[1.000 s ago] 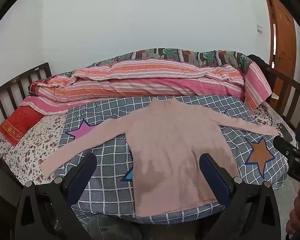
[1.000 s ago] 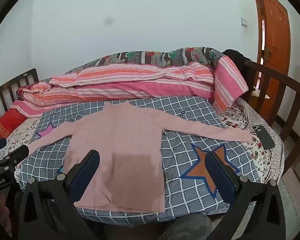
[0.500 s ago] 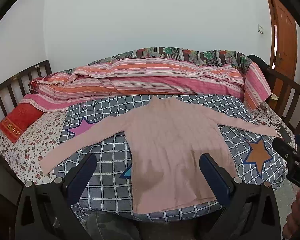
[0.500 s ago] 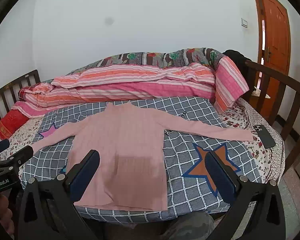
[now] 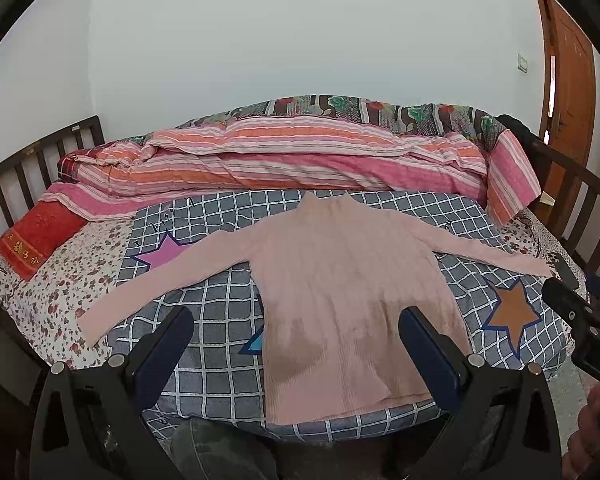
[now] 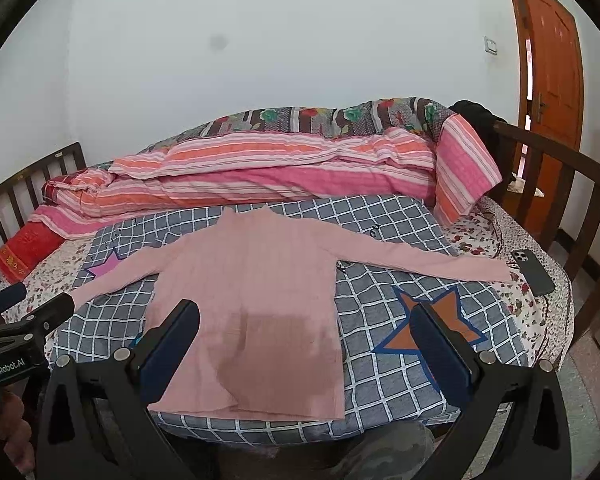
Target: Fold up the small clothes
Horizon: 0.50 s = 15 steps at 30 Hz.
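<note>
Left wrist view: both tongs (image 5: 292,332) (image 6: 308,328) gape wide, empty, above flat pink sweater (image 5: 340,292)

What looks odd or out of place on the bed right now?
The pink sweater has a darker patch across its lower half, like a damp stain or shadow; which, I cannot tell. A dark phone lies near the bed's right edge, by the tip of the outstretched sleeve, where folding could knock it.
</note>
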{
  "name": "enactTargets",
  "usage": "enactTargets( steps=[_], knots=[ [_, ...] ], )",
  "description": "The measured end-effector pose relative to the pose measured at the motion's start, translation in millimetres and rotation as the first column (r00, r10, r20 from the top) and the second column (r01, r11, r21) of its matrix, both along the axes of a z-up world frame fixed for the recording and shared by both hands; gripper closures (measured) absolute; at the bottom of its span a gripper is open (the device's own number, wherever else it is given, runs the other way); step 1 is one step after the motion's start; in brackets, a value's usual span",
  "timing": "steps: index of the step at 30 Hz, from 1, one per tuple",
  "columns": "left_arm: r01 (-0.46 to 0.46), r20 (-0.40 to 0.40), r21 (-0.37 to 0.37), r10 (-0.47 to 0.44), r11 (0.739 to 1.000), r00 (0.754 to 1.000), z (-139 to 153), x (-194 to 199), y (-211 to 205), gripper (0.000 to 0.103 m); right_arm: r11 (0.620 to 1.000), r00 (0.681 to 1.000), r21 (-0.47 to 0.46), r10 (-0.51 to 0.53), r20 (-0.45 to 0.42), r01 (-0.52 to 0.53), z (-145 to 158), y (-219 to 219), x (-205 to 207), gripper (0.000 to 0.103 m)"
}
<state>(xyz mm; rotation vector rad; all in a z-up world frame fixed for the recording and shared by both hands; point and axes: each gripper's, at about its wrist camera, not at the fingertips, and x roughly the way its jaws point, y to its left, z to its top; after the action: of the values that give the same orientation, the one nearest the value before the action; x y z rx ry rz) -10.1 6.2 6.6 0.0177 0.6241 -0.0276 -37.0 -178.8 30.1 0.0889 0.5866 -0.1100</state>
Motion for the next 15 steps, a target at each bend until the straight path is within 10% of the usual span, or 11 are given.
enactTargets(
  steps=[15],
  knots=[
    [0.002, -0.004, -0.009, -0.002, 1.000, 1.000, 3.3, -2.3, 0.8, 0.000, 1.000, 1.000, -0.004, 0.001, 0.001, -0.001, -0.3, 3.5, -4.6, 0.000]
  ],
)
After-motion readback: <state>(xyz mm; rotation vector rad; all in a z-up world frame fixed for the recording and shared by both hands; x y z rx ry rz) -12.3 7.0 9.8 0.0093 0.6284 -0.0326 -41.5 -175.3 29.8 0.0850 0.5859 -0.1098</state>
